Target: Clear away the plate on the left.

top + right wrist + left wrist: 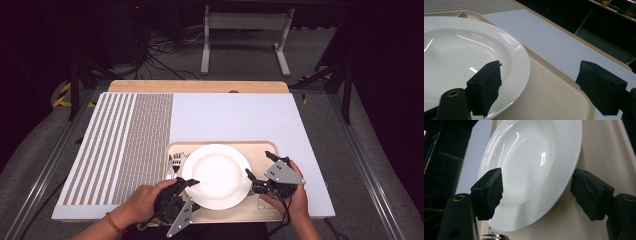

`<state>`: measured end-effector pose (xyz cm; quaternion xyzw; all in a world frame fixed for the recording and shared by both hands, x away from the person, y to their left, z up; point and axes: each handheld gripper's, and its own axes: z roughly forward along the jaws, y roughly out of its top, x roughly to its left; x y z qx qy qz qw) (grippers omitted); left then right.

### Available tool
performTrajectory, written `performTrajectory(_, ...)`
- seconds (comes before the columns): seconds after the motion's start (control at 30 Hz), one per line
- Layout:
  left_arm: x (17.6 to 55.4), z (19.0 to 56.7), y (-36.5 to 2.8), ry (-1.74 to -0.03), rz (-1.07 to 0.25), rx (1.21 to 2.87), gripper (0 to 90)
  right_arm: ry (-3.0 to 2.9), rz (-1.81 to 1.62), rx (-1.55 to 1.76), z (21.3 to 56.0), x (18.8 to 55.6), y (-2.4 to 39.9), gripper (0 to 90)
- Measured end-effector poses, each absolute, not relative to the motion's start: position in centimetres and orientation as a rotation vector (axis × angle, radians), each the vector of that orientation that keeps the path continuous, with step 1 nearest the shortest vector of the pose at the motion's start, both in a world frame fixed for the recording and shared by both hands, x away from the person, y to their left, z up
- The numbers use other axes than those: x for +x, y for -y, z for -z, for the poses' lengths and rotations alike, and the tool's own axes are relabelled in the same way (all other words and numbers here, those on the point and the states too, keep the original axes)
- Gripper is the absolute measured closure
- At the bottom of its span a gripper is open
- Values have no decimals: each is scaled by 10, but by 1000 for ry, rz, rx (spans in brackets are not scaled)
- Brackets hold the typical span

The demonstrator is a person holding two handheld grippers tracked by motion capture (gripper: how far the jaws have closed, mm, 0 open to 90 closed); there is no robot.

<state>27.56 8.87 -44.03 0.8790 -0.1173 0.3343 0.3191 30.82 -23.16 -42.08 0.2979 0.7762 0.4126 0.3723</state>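
Both the left gripper (192, 182) and right gripper (260, 167) stand open, apparently straddling the white plate's (217, 175) rim.

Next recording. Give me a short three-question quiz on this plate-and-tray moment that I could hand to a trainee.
1. True or false: the white plate rests on the beige tray.
2. Which piece of cutlery lies on the tray just left of the plate in the high view? A) spoon B) fork C) knife
3. How do the jaws of the left hand-held gripper stand relative to the plate's rim?

Key
1. True.
2. B, the fork.
3. They stand apart, one to each side of the rim, with neither pad pressing on it. The right hand-held gripper is open too, at the plate's opposite edge.
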Motion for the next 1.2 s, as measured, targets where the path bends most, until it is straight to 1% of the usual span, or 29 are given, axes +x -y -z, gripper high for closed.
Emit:
performTrajectory(0.03, 277, 438, -90, 326, -873, 2299, 251, -1990, -1057, 763, 421, 308, 232, 195)
performTrajectory(0.1, 278, 435, -92, 280, -835, 2287, 242, -1992, -1056, 760, 421, 308, 231, 195)
performTrajectory(0.17, 280, 433, -93, 259, -829, 2279, 207, -1995, -1056, 759, 421, 308, 231, 195)
performTrajectory(0.27, 281, 430, -95, 235, -829, 2258, 195, -1995, -1053, 757, 421, 309, 231, 195)
performTrajectory(0.3, 281, 430, -95, 212, -827, 2260, 184, -1996, -1052, 757, 421, 309, 230, 195)
performTrajectory(0.47, 284, 429, -98, 199, -826, 2250, 126, -1998, -1053, 755, 421, 309, 230, 195)
performTrajectory(0.67, 293, 426, -109, 105, -778, 2220, 116, -2001, -1052, 752, 421, 308, 230, 195)
performTrajectory(0.83, 300, 423, -121, 44, -763, 2205, 124, -2002, -1054, 751, 421, 308, 230, 195)
performTrajectory(1.2, 309, 420, -133, -8, -766, 2198, 122, -1998, -1060, 746, 420, 308, 231, 195)
